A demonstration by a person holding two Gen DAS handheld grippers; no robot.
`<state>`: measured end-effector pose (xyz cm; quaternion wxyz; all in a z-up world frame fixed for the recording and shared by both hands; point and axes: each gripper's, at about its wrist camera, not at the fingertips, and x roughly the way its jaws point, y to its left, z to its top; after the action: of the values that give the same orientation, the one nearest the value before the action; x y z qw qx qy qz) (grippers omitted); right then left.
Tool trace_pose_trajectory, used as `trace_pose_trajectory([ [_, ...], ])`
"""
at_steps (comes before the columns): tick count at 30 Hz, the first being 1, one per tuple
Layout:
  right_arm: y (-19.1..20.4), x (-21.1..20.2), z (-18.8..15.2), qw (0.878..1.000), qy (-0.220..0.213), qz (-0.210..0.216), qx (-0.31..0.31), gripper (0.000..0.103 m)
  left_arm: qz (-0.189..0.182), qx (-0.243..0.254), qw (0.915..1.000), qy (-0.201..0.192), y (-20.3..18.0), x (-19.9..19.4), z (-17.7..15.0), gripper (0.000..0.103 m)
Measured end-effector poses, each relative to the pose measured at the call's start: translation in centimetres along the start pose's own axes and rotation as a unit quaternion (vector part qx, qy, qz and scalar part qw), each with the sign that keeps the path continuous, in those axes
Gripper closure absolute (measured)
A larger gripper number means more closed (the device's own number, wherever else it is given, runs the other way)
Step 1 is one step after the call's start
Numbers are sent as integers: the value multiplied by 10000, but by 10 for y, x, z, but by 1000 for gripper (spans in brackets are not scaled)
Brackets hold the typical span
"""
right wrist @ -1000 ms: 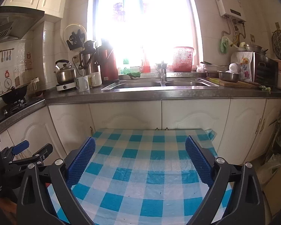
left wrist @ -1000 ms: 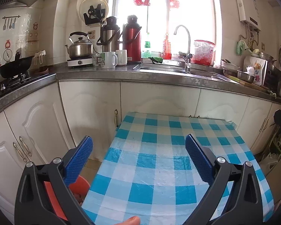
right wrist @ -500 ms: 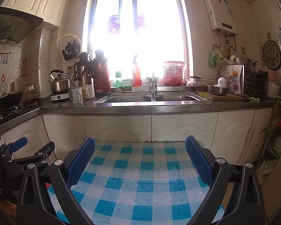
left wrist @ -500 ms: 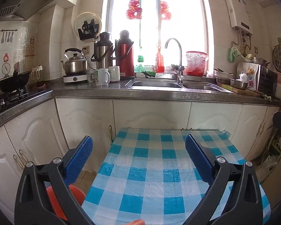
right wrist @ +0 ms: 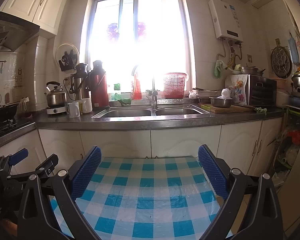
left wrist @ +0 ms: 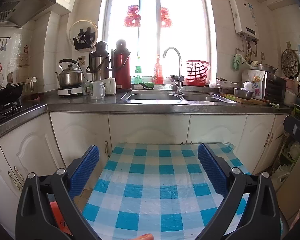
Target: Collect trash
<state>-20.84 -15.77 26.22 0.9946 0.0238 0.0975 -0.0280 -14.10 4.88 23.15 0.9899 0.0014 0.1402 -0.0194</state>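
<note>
Trash, the thing we are meant to gather, is nowhere we can make out for certain; only a few dark specks dot the blue-and-white checked tablecloth (left wrist: 154, 182) that fills the lower centre of both views. We hold the left gripper (left wrist: 148, 167) low over that cloth, its blue-padded jaws spread wide with nothing between them. Our right gripper (right wrist: 149, 169) hangs the same way, jaws fully apart and empty, and at the lower left of its view we see the left gripper from the side. An orange-red object (left wrist: 57, 216), half hidden behind the left finger, sits at the lower left beside the table. Beyond the cloth's far edge stand white cabinet doors (left wrist: 148, 128) under a dark countertop (right wrist: 130, 123). On it, at mid-frame, lie a double steel sink (left wrist: 166, 97) and curved tap (left wrist: 173, 60); to the left, a red thermos (left wrist: 121, 66), white mugs (left wrist: 98, 89) and a steel kettle (left wrist: 69, 77). A red mesh basket (right wrist: 174, 85) sits on the sill below the bright window (left wrist: 156, 20).
</note>
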Motion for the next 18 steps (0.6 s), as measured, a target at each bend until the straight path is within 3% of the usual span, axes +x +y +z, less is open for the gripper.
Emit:
trace_pose_trajectory([
  [18, -5, -27, 10, 9967, -614, -521, -35, 7, -83, -41, 9997, -219, 2, -18, 9, 4],
])
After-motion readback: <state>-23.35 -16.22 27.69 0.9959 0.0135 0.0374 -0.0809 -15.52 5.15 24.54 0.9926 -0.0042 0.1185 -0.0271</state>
